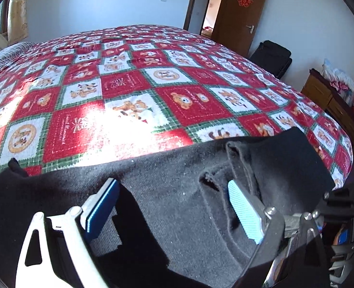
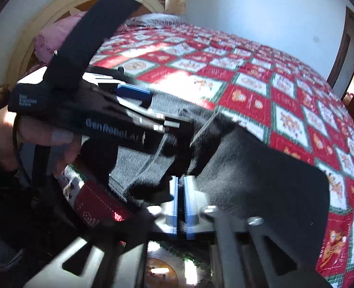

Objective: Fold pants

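Observation:
Black pants [image 1: 177, 180] lie spread along the near edge of the bed. My left gripper [image 1: 172, 196] hovers over them, open wide. Its dark blue pad [image 1: 102, 206] rests on flat cloth, and its light blue pad [image 1: 244, 211] sits inside a raised fold. In the right wrist view the pants [image 2: 261, 172] bunch up just ahead of my right gripper [image 2: 181, 192]. Its two pads are pressed together with the cloth's edge pinched at them, though the picture is blurred. A hand [image 2: 45, 139] holds the left gripper [image 2: 153, 108] at the left of that view.
A red, white and green checked bedspread [image 1: 153, 84] covers the bed. A brown door [image 1: 239, 12] stands open at the back right, with a black bag [image 1: 270, 55] and a wooden cabinet [image 1: 325, 96] nearby. A curved headboard [image 2: 57, 12] and a pink pillow [image 2: 54, 36] lie far left.

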The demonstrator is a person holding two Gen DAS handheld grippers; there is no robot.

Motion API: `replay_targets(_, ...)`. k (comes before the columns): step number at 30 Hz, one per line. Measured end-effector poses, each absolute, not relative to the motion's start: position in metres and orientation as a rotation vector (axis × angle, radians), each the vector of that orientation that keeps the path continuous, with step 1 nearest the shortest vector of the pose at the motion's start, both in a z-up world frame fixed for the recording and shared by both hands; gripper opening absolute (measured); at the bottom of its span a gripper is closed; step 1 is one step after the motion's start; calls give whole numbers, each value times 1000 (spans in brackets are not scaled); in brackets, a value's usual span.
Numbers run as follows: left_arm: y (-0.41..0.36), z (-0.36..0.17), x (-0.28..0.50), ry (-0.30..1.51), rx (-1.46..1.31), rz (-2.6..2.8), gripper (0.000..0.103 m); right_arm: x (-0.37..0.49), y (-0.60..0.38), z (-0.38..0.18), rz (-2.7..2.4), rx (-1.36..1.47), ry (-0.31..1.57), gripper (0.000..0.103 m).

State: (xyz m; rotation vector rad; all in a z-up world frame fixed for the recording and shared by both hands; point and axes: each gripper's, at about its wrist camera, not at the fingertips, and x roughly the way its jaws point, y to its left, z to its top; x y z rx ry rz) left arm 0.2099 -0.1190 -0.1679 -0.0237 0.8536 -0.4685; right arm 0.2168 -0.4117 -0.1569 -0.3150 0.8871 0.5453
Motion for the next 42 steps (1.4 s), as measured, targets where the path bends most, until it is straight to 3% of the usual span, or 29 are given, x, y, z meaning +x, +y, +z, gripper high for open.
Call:
replay_targets(14, -109, -157, 200, 830, -104, -495, 96, 197, -404, -162, 625, -312, 904, 5)
replay_targets(16, -107, -152, 193, 817, -130, -523, 96, 199, -409, -157, 622, -305, 909, 24)
replay_targets(17, -109, -151, 191, 831, -158, -555, 96, 197, -414, -153, 622, -305, 904, 52)
replay_targets(18, -111, -151, 190, 845, -179, -587, 96, 194, -422, -146, 623, -293, 876, 61)
replay_targets(21, -129, -154, 189, 872, -167, -637, 93, 186, -454, -130, 598, -241, 809, 61)
replay_targets(24, -149, -164, 192, 916, -115, -636, 78, 182, -491, -120, 543, -145, 750, 61)
replay_targets(26, -157, -168, 192, 919, -86, -599, 75, 184, -507, -119, 516, -86, 743, 61)
replay_targets(27, -160, -166, 192, 913, -67, -584, 66, 187, -514, -121, 492, -58, 739, 61)
replay_targets(30, -158, -162, 195, 908, -53, -548, 22, 196, -523, -123, 431, -12, 734, 61)
replay_targets(32, -150, -157, 195, 897, -70, -549, 9, 199, -528, -124, 407, -3, 726, 61)
replay_targets(42, -137, -149, 193, 898, -153, -601, 9, 204, -550, -123, 314, 66, 717, 64)
